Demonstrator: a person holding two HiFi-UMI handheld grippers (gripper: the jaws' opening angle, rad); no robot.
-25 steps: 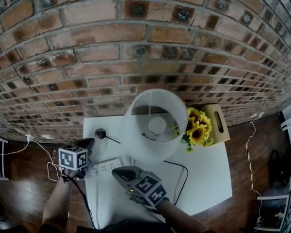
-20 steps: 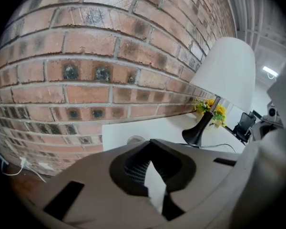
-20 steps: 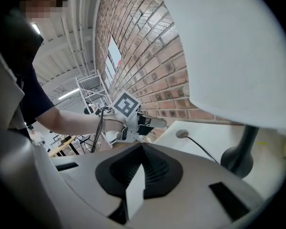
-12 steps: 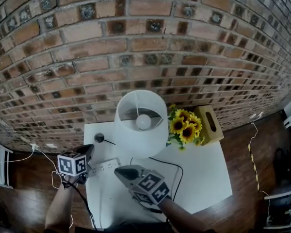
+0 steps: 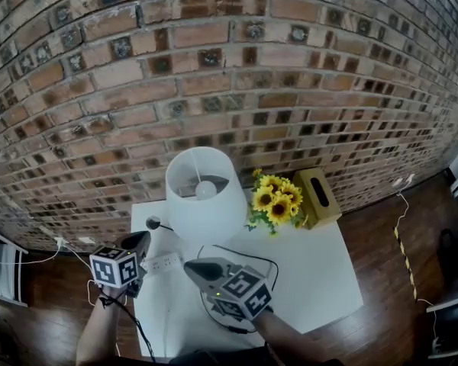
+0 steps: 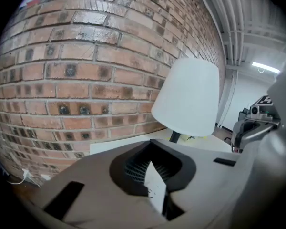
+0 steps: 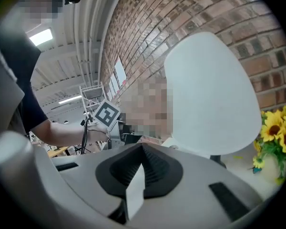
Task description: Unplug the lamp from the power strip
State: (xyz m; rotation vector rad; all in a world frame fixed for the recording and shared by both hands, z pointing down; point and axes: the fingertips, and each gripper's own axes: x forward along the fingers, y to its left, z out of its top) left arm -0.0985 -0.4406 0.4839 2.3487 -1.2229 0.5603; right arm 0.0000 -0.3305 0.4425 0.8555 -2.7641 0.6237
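Note:
The lamp [image 5: 204, 193] with its white shade stands at the back of the white table [image 5: 320, 273]. Its black cord [image 5: 240, 252] loops across the tabletop. A white power strip [image 5: 165, 263] lies near the table's left edge, with a small round black piece [image 5: 154, 223] on a cord behind it. My left gripper [image 5: 140, 241] hovers just left of the strip, jaws shut and empty. My right gripper [image 5: 196, 268] hangs right of the strip, also shut and empty. The shade fills both gripper views [image 6: 188, 97] [image 7: 212, 94], beyond the closed left gripper [image 6: 154, 147] and closed right gripper [image 7: 143, 149].
Sunflowers [image 5: 275, 202] and a wooden tissue box [image 5: 317, 196] stand right of the lamp. A brick wall [image 5: 214, 75] rises behind the table. White cables [image 5: 69, 250] trail on the wooden floor at the left. A person stands beyond my left gripper in the right gripper view.
The head view has pulled up and back, so the lamp and table look smaller and further off. Both grippers have lifted a little above the table and stayed shut.

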